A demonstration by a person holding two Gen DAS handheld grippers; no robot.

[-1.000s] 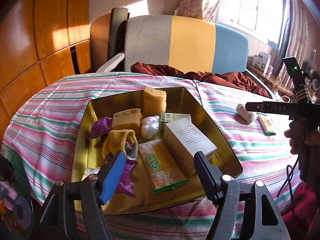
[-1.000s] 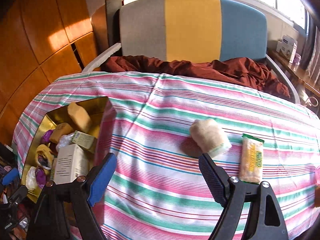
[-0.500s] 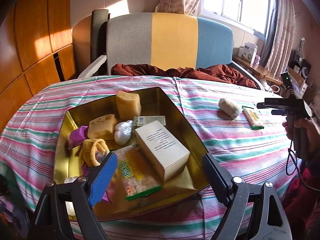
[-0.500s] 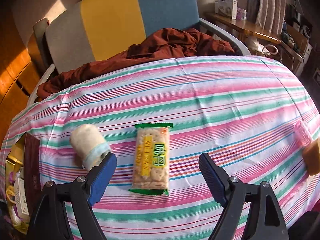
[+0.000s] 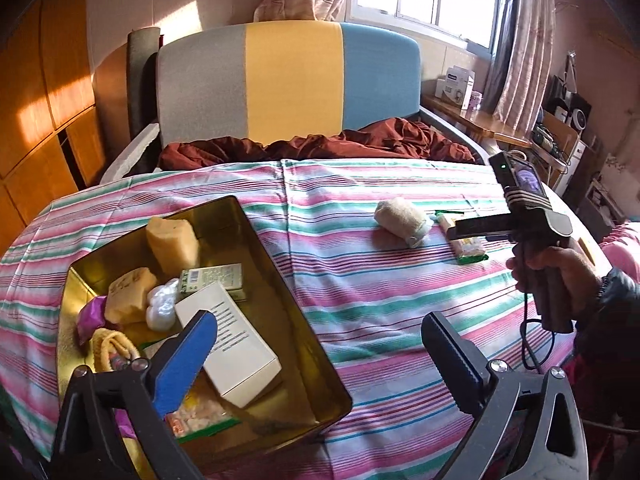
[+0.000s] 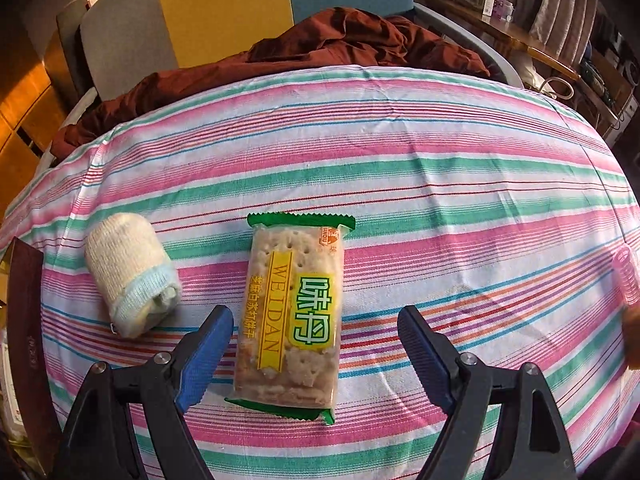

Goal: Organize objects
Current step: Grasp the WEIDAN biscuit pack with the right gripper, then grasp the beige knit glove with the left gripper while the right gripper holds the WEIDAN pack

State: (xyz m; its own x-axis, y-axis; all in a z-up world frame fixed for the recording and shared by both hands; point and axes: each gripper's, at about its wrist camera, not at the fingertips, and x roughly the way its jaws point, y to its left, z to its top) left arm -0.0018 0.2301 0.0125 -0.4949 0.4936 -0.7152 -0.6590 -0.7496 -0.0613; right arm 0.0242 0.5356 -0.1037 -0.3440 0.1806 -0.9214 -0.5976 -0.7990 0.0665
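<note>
A green and yellow cracker packet (image 6: 294, 312) lies on the striped tablecloth, between the jaws of my open right gripper (image 6: 316, 344), which sits low over it without touching. A rolled cream sock (image 6: 130, 276) lies just left of the packet. In the left wrist view the sock (image 5: 402, 220) and the packet (image 5: 466, 244) lie at the right, with the right gripper's body (image 5: 520, 224) above them. My left gripper (image 5: 320, 348) is open and empty, over the near right edge of a gold tin (image 5: 280, 284). The tin holds a white box (image 5: 228, 344), sponges, a snack packet and several small items.
A pink hair roller (image 6: 626, 276) and an orange object lie at the table's right edge. A dark red blanket (image 5: 320, 144) lies on the striped sofa behind the table. Wooden cabinets stand at the left; a side table with boxes stands at the right.
My right gripper has swung right, away from the tin, and come down close over the cracker packet. My left gripper has pulled back and turned right, so the tin sits further left.
</note>
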